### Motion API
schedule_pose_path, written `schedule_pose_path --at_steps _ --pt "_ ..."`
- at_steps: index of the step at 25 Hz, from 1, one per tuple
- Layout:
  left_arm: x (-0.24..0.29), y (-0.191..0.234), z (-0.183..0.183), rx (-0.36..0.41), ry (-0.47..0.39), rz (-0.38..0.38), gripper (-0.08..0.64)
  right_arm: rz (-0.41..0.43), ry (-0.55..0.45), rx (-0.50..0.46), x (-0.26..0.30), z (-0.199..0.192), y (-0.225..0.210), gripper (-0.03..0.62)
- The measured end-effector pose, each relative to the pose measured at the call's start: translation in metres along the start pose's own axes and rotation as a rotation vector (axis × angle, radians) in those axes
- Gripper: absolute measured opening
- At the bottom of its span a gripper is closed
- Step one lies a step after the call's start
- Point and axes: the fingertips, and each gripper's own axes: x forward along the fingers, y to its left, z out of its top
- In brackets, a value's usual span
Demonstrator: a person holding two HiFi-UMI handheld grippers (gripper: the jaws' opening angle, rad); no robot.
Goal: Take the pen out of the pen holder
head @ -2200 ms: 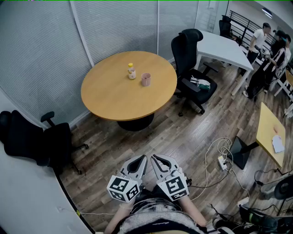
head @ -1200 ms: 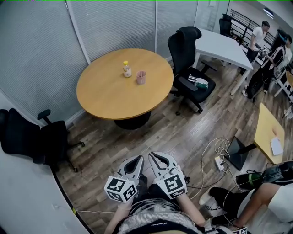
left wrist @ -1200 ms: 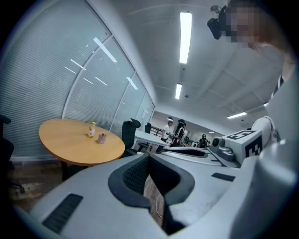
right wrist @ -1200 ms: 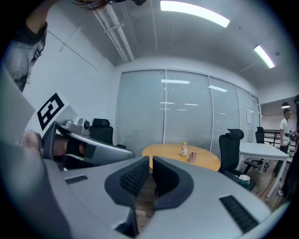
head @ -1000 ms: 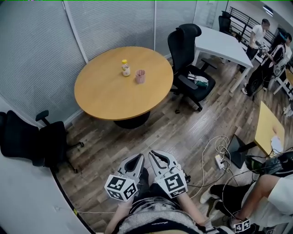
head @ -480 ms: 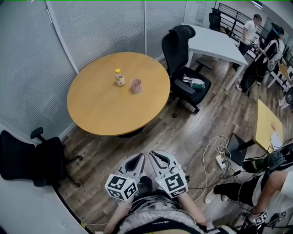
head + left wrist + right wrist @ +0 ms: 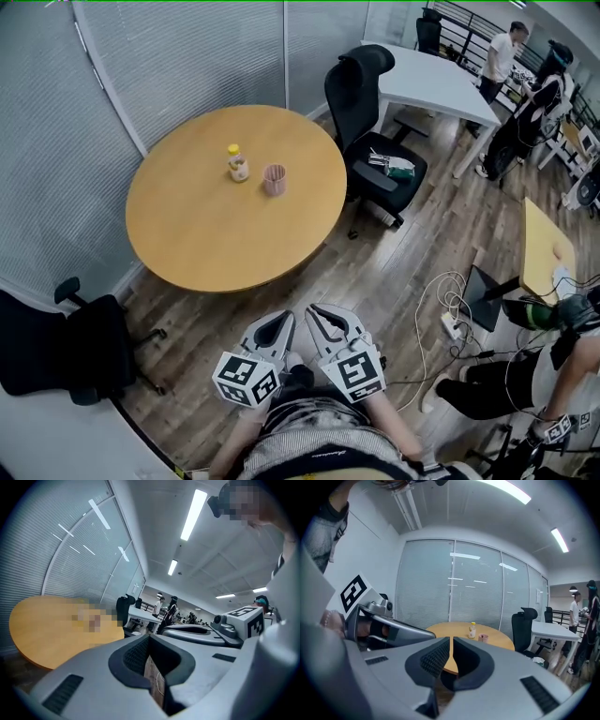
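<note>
Pink pen holder (image 7: 274, 179) well apart from left tongs (image 7: 282, 321), right tongs (image 7: 315, 313); both closed.

Left gripper (image 7: 277, 330): jaws closed, empty, held at the torso. Right gripper (image 7: 322, 325): jaws closed, empty, just beside it.

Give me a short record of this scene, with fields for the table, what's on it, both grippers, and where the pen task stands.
surface: round wooden table
on table: pink pen holder; small yellow-capped bottle beside it, not touching
pen: too small to make out
left gripper: jaws together, empty, close to the person's body
right gripper: jaws together, empty, next to the left one
position: both grippers over the wooden floor, well short of the table
task state: not begun; pen holder untouched
nearby: black office chair to the right of the table
</note>
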Motion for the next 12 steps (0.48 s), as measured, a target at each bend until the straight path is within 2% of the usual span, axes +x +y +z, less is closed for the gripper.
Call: schedule_pose_path --at_steps 12 --pt "-0.002 0.029 0.005 -0.005 0.017 -0.036 0.005 -0.046 0.015 0.029 0.029 -0.001 0.007 0.035"
